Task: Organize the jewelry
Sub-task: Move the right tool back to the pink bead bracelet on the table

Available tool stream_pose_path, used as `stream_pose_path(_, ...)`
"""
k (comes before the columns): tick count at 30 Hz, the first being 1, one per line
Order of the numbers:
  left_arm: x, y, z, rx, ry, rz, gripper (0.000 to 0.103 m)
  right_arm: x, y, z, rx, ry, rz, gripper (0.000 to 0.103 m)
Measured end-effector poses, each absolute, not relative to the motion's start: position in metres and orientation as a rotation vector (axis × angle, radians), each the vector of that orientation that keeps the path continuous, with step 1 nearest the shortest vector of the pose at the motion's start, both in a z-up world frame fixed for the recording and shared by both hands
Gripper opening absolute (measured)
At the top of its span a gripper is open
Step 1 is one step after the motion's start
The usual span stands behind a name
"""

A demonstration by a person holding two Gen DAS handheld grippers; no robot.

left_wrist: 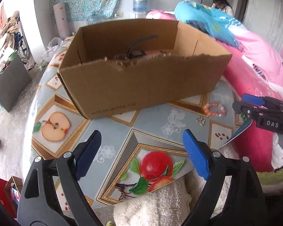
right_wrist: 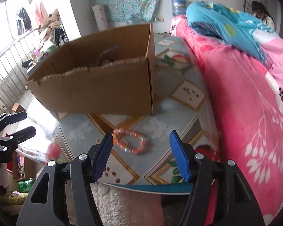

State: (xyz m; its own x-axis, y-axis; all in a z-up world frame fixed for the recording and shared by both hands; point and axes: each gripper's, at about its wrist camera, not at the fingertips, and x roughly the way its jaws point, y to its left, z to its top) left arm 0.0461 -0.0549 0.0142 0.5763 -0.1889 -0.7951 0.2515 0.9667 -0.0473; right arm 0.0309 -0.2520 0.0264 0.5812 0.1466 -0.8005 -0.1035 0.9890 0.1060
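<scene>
An open cardboard box (left_wrist: 141, 79) stands on a table covered with a fruit-print cloth (left_wrist: 111, 128); dark items lie inside it (left_wrist: 135, 53). A pink and orange bead bracelet (right_wrist: 130, 141) lies flat on the cloth in front of the box, also seen at the right in the left wrist view (left_wrist: 214, 109), with a small clear trinket (left_wrist: 201, 121) beside it. My right gripper (right_wrist: 141, 152) is open, hanging just above and short of the bracelet. My left gripper (left_wrist: 141, 154) is open wide over bare cloth with nothing between its pads. The right gripper (left_wrist: 254, 105) shows at the right edge of the left wrist view.
A pink quilt (right_wrist: 245, 103) and a blue pillow (right_wrist: 226, 24) are heaped along the table's right side. A white fluffy fabric (left_wrist: 151, 203) lies at the table's near edge. A person (left_wrist: 222, 3) sits at the back right. Clutter, a railing and the floor lie to the left.
</scene>
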Motion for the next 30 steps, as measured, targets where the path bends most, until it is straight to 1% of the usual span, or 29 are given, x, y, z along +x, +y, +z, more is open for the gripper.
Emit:
stream_pose_path(3, 0.051, -0.070, -0.007, 0.102, 0.967, -0.204, 0.084, 0.029, -0.244, 0.005, -0.038, 0.962, 0.143, 0.061)
stream_pose_path(6, 0.056, -0.081, -0.021, 0.106, 1.002, -0.182, 0.084, 0.031, -0.241, -0.004, -0.068, 0.980, 0.166, 0.061)
stream_pose_path(8, 0.058, -0.087, -0.028, 0.115, 1.015, -0.166, 0.084, 0.031, -0.239, -0.007, -0.105, 0.963, 0.171, 0.064)
stream_pose_path(9, 0.058, -0.090, -0.032, 0.128, 1.023, -0.155, 0.085, 0.030, -0.236, -0.007, -0.132, 0.949, 0.175, 0.069)
stream_pose_path(11, 0.056, -0.091, -0.034, 0.106, 1.016, -0.143, 0.085, 0.031, -0.236, -0.006, -0.146, 0.937, 0.178, 0.072)
stream_pose_path(12, 0.056, -0.090, -0.034, 0.088, 1.019, -0.136, 0.085, 0.030, -0.235, -0.005, -0.143, 0.936, 0.182, 0.075)
stream_pose_path(13, 0.056, -0.089, -0.035, 0.074, 1.022, -0.129, 0.086, 0.029, -0.235, -0.006, -0.138, 0.935, 0.189, 0.081)
stream_pose_path(14, 0.056, -0.087, -0.036, 0.065, 1.024, -0.123, 0.087, 0.029, -0.236, -0.007, -0.134, 0.936, 0.198, 0.084)
stream_pose_path(16, 0.055, -0.085, -0.036, 0.062, 1.020, -0.114, 0.088, 0.027, -0.237, -0.010, -0.119, 0.933, 0.207, 0.094)
stream_pose_path(17, 0.054, -0.084, -0.037, 0.062, 1.016, -0.111, 0.089, 0.025, -0.236, -0.010, -0.112, 0.929, 0.209, 0.096)
stream_pose_path(23, 0.056, -0.079, -0.040, 0.077, 1.013, -0.146, 0.093, 0.014, -0.233, -0.015, -0.058, 0.860, 0.146, 0.097)
stream_pose_path(30, 0.062, -0.076, -0.038, 0.092, 0.956, -0.214, 0.093, 0.001, -0.229, -0.020, -0.028, 0.787, 0.094, 0.097)
